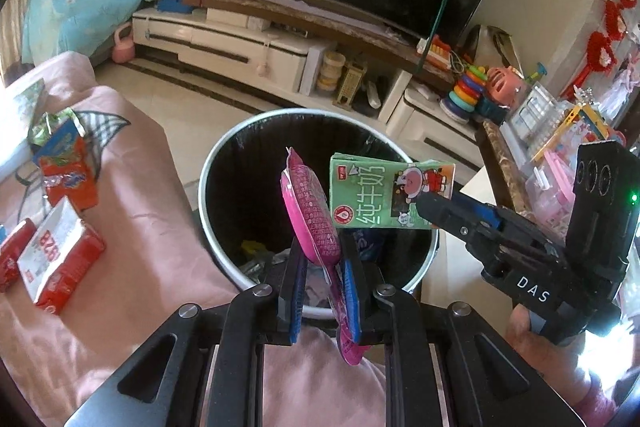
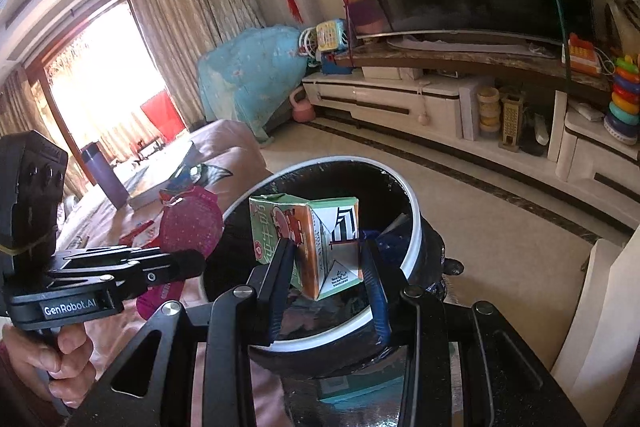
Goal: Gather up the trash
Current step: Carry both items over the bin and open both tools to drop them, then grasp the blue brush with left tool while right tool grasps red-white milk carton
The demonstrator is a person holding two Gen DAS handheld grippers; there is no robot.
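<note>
A flat pink plastic wrapper [image 1: 310, 211] is clamped upright in the left hand-held gripper [image 1: 322, 291]. A green-and-white milk carton [image 2: 308, 239] is gripped by the right hand-held gripper [image 2: 328, 267]. Both are held over a round white-rimmed, black-lined waste bin [image 1: 224, 155] beside the pink-covered tabletop [image 1: 152, 211].
</note>
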